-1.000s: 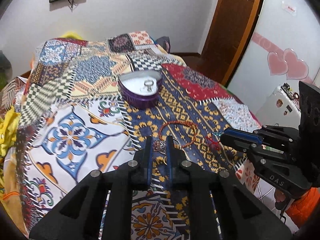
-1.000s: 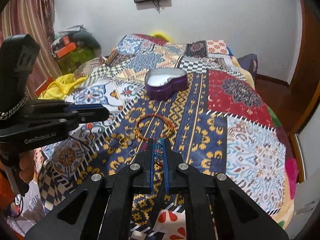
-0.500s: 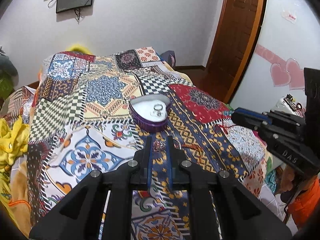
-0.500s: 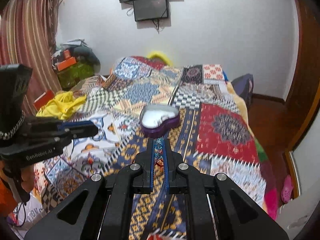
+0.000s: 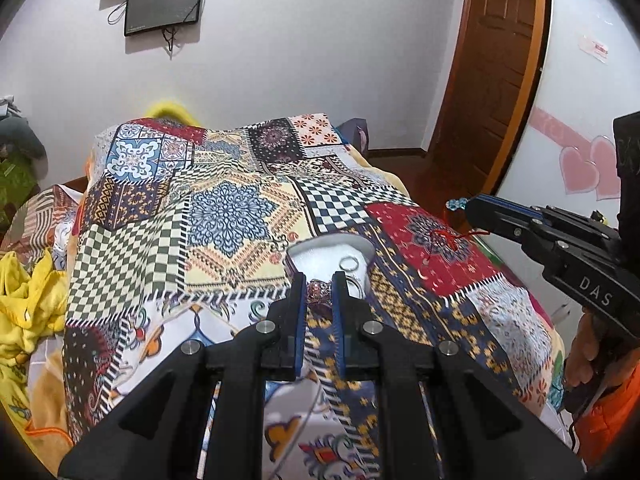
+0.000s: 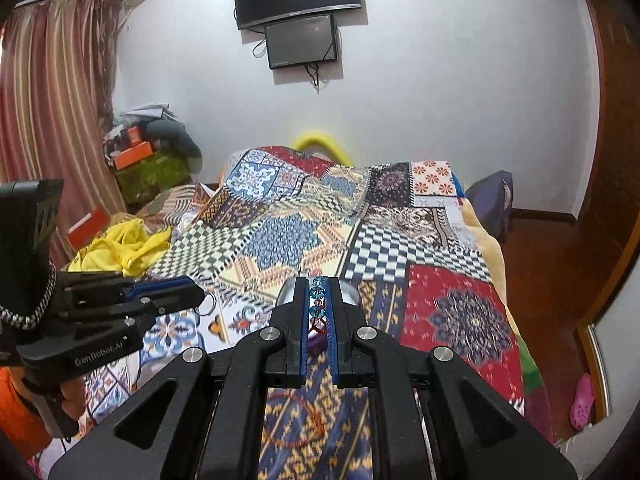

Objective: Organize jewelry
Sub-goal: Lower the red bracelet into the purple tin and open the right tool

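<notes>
Reads "DAS" in white on the right gripper [image 5: 454, 204] body. Reads "GenRobot.AI" on the left gripper [image 6: 200, 294] body

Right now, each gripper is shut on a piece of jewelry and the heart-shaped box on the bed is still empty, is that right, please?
Not quite. The left wrist view shows the heart-shaped box already holds a silver ring. The rest stands: the left gripper is shut on a small sparkly piece, and the right gripper is shut on a string of blue beads.
</notes>
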`<state>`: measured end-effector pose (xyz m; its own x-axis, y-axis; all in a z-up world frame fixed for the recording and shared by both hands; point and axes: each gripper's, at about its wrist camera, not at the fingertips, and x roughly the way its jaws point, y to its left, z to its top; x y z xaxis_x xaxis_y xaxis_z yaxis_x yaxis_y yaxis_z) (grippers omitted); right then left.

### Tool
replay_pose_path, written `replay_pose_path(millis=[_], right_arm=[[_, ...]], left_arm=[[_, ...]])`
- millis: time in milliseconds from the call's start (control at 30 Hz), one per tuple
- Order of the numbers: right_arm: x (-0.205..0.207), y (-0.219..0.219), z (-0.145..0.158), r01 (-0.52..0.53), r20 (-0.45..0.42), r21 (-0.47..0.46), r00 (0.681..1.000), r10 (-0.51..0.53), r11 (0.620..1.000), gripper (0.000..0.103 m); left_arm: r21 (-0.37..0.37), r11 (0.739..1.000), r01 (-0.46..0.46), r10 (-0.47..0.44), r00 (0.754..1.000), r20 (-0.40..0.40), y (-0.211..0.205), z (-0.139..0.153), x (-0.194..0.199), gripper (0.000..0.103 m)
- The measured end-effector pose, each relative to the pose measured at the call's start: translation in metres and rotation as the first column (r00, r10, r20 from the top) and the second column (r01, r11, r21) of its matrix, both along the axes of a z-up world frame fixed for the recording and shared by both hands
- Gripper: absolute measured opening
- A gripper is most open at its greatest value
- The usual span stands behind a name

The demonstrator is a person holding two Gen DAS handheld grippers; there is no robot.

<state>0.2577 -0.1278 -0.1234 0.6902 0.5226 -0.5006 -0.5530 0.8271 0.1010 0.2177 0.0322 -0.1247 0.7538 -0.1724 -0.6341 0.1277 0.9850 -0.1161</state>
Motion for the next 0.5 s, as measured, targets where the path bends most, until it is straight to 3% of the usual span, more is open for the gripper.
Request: replay_pose_path(millis=[500], right_arm=[[0.054, 0.023, -0.009, -0.032, -0.062, 0.022, 0.998, 0.033, 0.999, 0.007]], left_arm=[[0.003, 1.0, -0.002, 0.002, 0.999, -0.037, 0.004, -0.017, 0.055, 0.011]])
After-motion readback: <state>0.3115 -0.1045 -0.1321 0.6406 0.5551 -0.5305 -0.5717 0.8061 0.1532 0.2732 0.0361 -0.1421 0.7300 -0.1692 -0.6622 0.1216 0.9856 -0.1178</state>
